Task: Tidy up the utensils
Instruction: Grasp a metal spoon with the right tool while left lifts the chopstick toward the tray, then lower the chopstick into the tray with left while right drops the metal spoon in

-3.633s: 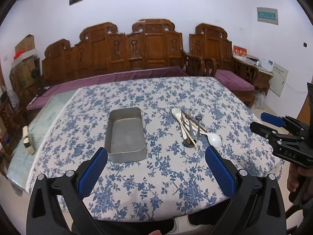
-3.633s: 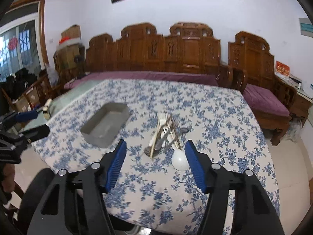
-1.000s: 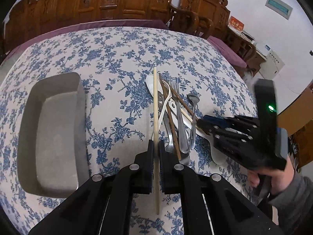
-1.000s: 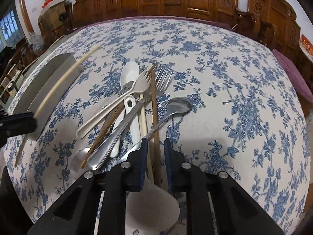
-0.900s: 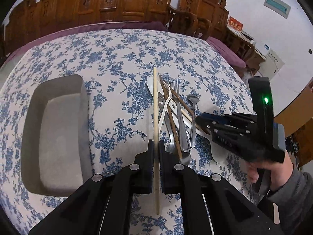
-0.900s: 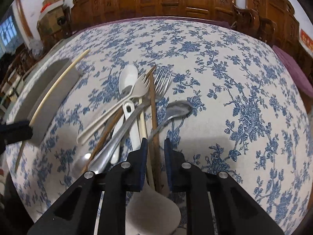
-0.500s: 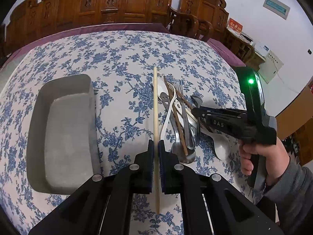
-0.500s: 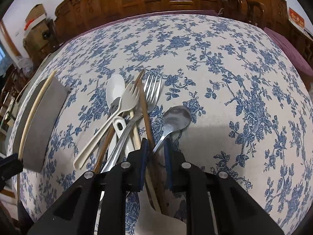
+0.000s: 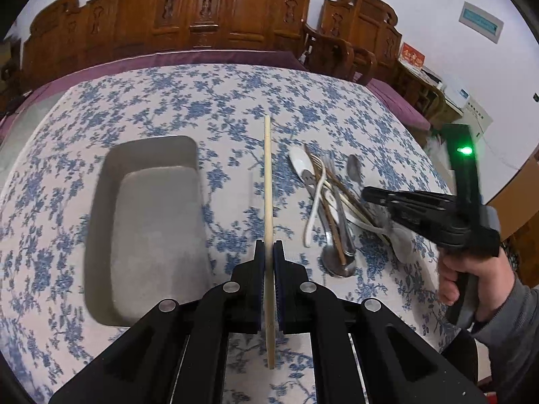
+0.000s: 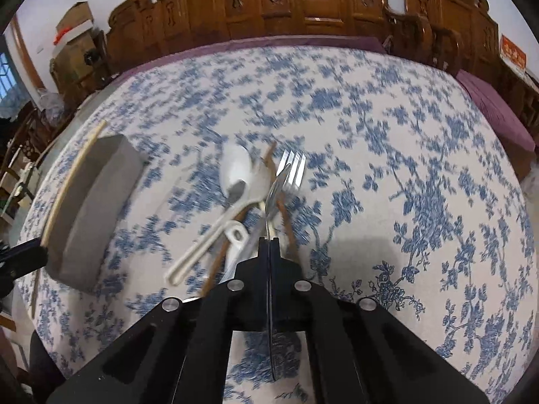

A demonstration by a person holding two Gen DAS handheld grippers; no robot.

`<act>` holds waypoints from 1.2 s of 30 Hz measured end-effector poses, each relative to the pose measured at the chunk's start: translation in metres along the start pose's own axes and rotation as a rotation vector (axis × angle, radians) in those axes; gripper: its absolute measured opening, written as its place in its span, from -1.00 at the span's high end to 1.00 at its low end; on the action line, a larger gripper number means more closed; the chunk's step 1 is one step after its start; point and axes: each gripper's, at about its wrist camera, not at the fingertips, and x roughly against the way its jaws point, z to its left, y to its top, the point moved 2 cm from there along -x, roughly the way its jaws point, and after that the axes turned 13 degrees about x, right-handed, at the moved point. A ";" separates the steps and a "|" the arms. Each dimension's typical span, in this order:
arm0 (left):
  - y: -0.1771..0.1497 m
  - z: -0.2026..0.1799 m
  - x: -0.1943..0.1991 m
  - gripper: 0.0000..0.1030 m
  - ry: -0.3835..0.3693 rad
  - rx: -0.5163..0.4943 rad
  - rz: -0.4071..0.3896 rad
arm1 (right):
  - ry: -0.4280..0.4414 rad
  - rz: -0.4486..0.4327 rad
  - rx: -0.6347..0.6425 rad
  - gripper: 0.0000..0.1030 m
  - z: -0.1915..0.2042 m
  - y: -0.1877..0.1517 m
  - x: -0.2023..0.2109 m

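Note:
My left gripper is shut on a pale wooden chopstick and holds it above the cloth, just right of the grey metal tray. My right gripper is shut on the handle of a small metal spoon, lifted edge-on over the utensil pile. The pile of white plastic spoons, forks and brown chopsticks lies right of the tray; it also shows in the left wrist view. The right gripper shows there above the pile.
The table carries a blue floral cloth. Carved wooden benches with purple cushions stand behind the table. Cardboard boxes are at the far left.
My right gripper has lifted the small metal spoon off the pile, turning it on edge. My left gripper has carried the chopstick left, toward the tray.

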 end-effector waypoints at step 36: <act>0.027 0.128 0.031 0.58 0.145 0.103 -0.069 | 0.223 -0.115 0.197 0.95 0.198 0.081 0.008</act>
